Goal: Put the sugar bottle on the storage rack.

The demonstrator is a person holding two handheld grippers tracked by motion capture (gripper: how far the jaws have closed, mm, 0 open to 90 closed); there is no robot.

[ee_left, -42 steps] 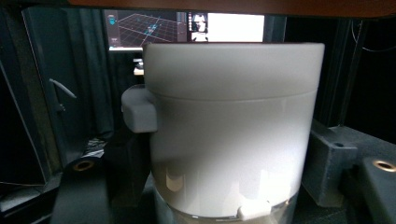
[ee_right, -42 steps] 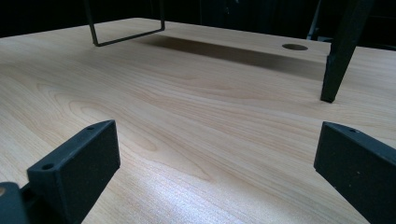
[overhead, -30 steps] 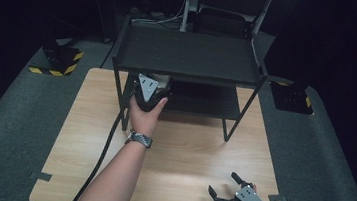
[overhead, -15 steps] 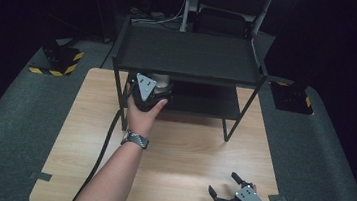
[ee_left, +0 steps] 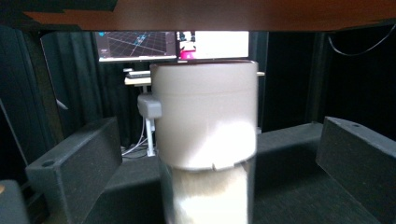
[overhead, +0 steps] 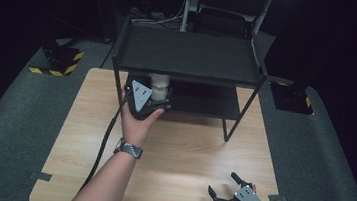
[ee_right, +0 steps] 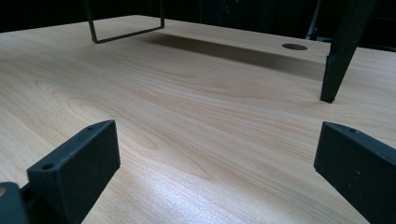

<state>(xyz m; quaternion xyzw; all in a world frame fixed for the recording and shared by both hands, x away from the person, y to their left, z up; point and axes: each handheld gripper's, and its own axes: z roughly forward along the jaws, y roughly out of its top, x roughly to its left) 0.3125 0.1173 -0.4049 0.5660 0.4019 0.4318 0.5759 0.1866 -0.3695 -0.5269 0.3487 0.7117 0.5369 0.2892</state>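
High view: shelf rack (overhead: 191, 56) overhangs the jar (overhead: 160, 84).

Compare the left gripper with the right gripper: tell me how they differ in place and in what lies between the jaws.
The left gripper is held up at the black shelf rack, at its lower shelf; the right gripper sits low over the wooden table, near its front edge. A white-lidded jar stands between the left gripper's jaws, which are spread clear of it; only bare tabletop lies between the right gripper's jaws. Both are open.

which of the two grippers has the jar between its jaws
The left gripper, up at the black shelf's lower tier, jaws wide either side of the jar. The right gripper is open over bare table.
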